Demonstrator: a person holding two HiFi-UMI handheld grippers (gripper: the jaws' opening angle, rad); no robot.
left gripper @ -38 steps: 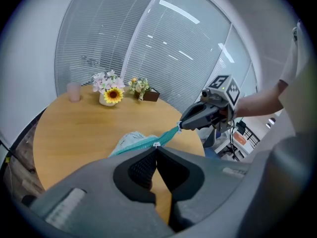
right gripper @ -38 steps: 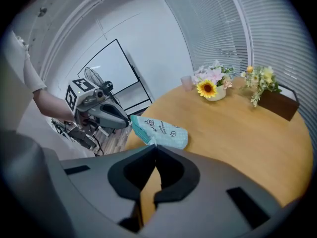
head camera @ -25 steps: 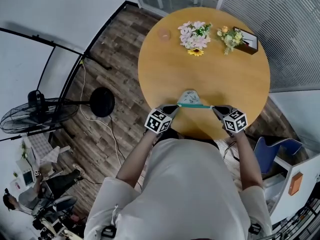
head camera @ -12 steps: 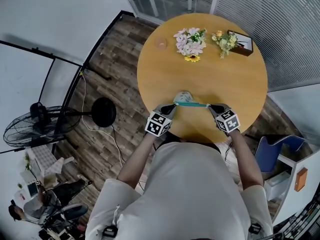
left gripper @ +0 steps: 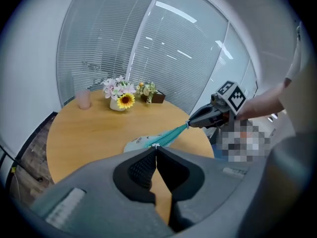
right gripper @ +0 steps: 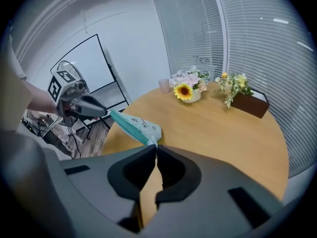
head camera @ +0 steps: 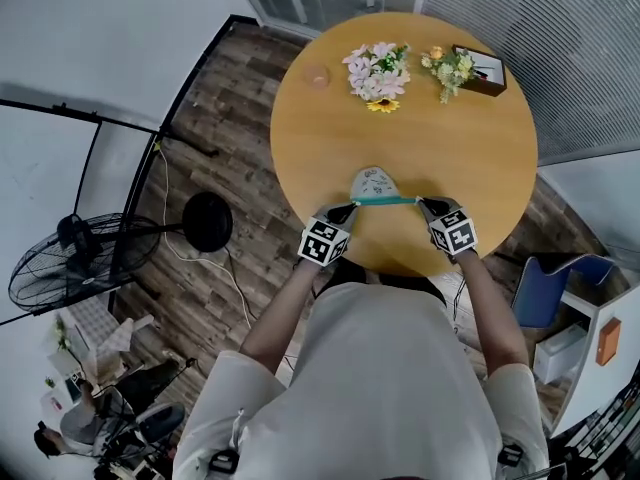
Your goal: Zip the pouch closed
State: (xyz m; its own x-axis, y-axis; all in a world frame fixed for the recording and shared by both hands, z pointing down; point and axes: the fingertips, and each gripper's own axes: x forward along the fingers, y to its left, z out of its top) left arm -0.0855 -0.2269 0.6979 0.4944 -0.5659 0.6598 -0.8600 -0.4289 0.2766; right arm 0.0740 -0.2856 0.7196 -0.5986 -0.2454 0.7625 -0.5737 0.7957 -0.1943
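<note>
The pouch point(head camera: 375, 184) hangs just above the counter's point(head camera: 450, 138) near edge, its teal zipper point(head camera: 386, 201) stretched taut between the left gripper point(head camera: 354, 205) and right gripper point(head camera: 419, 201). Each gripper's jaws are clamped tight on one end. This looks like the tensioning step. Next, the slider, which cannot be made out here, needs drawing along while the other end stays anchored.

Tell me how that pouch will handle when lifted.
Probably floppy: the pouch shows a straight zip edge only where the left gripper and right gripper stretch it. Likely light: pinches at the ends hold it. Flat, so unlikely to roll.
</note>
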